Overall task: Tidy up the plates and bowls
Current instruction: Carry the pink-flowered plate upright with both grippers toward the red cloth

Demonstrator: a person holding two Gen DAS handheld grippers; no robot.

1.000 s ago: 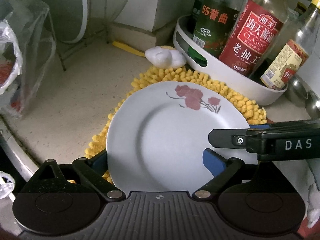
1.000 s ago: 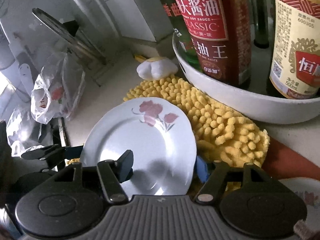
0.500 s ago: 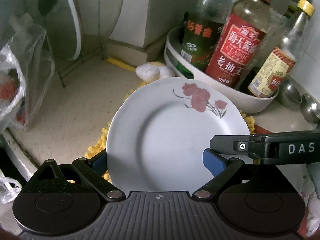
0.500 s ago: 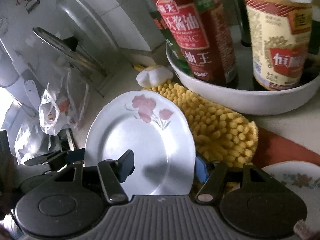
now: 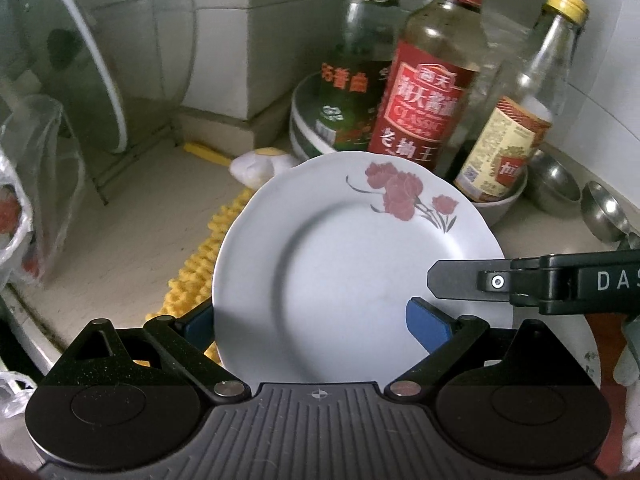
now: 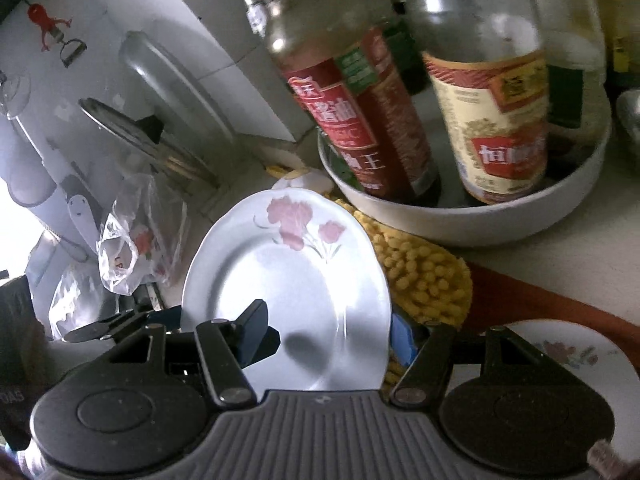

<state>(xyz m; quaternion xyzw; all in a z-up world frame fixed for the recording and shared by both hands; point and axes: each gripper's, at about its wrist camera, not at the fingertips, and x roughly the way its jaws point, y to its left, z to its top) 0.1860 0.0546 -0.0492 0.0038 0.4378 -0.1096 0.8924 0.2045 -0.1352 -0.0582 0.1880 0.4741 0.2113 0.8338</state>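
Plate (image 5: 344,264), white, scalloped rim, red flower print at far edge; round, so no long axis. Face tilted up toward both cameras, flower edge pointing at the bottles. It is held clear above the yellow chenille mat (image 6: 420,268), at counter front. Left gripper (image 5: 316,320): fingers set wide, blue pads against opposite rim edges, holding plate. Right gripper (image 6: 324,340): half spread, one finger over plate face, the other behind the rim, gripping that edge. Beyond plate: white tray (image 6: 500,224) carrying soy sauce bottle (image 5: 428,88) and vinegar bottle (image 5: 512,120), close to the far rim. Left: plastic bag (image 6: 132,248), glass lid (image 5: 72,52) on rack. Right: second flowered plate (image 6: 576,356) on counter.
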